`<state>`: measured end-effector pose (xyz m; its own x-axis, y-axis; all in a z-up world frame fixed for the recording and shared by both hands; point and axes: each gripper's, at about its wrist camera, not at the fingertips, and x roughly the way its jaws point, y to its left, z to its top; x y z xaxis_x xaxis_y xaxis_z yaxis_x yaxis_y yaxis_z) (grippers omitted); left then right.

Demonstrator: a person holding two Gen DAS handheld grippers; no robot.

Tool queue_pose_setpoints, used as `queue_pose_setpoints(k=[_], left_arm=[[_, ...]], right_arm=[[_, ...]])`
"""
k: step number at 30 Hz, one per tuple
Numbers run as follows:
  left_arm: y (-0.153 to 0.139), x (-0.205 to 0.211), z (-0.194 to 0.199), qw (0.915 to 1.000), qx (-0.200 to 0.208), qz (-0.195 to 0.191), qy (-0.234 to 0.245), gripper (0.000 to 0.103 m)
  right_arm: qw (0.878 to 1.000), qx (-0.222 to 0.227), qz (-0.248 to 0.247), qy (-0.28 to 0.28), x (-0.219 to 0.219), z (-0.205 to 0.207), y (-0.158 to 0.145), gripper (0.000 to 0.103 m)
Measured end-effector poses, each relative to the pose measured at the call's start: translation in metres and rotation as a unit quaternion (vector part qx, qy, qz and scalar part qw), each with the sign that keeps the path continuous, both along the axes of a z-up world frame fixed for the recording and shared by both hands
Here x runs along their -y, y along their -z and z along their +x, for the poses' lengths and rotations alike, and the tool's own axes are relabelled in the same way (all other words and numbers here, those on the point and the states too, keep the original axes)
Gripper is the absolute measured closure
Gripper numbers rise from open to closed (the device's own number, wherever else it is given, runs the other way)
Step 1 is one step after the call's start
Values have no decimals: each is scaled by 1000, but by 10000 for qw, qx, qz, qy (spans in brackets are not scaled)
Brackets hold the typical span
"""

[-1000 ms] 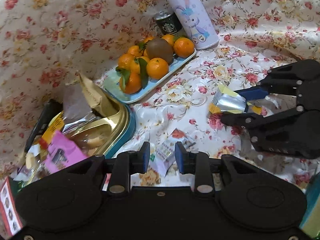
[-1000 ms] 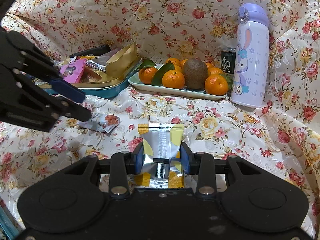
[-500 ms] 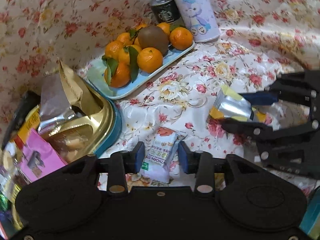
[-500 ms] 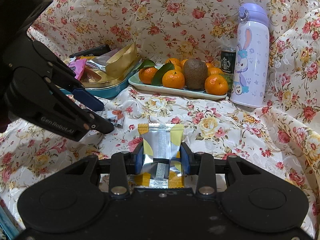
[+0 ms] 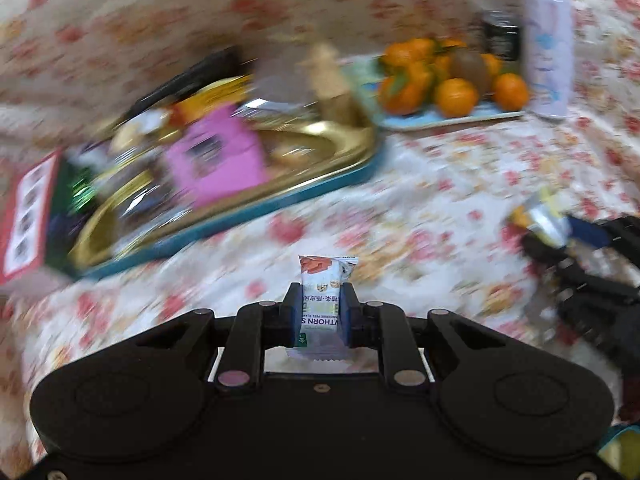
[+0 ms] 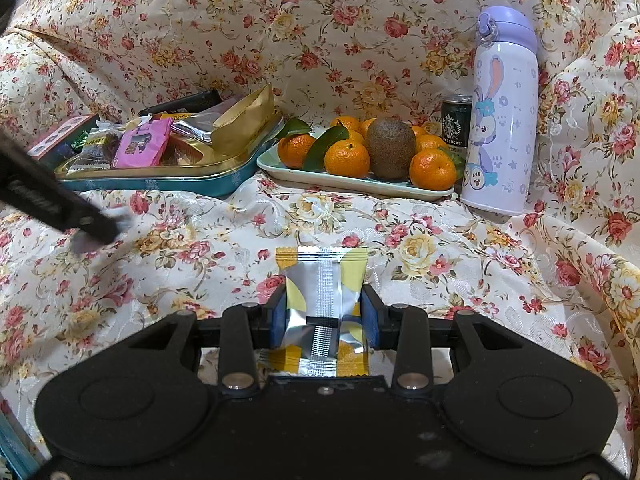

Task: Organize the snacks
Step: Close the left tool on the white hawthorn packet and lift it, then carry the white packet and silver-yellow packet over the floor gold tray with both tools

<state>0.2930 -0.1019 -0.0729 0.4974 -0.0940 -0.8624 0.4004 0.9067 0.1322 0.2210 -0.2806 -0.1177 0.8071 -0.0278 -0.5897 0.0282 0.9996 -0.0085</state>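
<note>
My left gripper (image 5: 320, 304) is shut on a small white snack packet (image 5: 322, 300) with a red top, held above the floral cloth. The left wrist view is blurred by motion. My right gripper (image 6: 324, 312) is shut on a silver and yellow snack packet (image 6: 322, 284), also seen at the right of the left wrist view (image 5: 544, 220). The gold tin with a teal rim (image 6: 188, 178) holds several snack packets, among them a pink one (image 6: 140, 146) and a gold bag (image 6: 244, 120); it shows in the left wrist view (image 5: 320, 184) too.
A pale blue tray (image 6: 352, 186) with tangerines and a kiwi stands right of the tin. A Starbucks can (image 6: 456, 120) and a lilac rabbit bottle (image 6: 504, 120) stand at the back right. The left gripper (image 6: 52, 208) crosses the right wrist view's left edge. Floral cloth covers everything.
My left gripper has closed on the white snack packet, lifted it off the cloth and swung left toward the tin. My right gripper has stayed still with its packet.
</note>
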Motion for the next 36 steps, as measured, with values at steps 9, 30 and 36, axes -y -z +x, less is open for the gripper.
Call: queue_pose_setpoints(k=[9,30,36], left_arm=[[19,-25,2,9995,-46,72,-308,67],[11,-41,1,9954,-112,-418,-853,77],[-7,-44,-6,9940,31,-539,-948,77]], right_arm=[[10000,3,-47,0,0,0,0,65],[9997,-143,-178,24,-6,4,-3,65],[9977,-592,-77,317,-10,19,-18,67]])
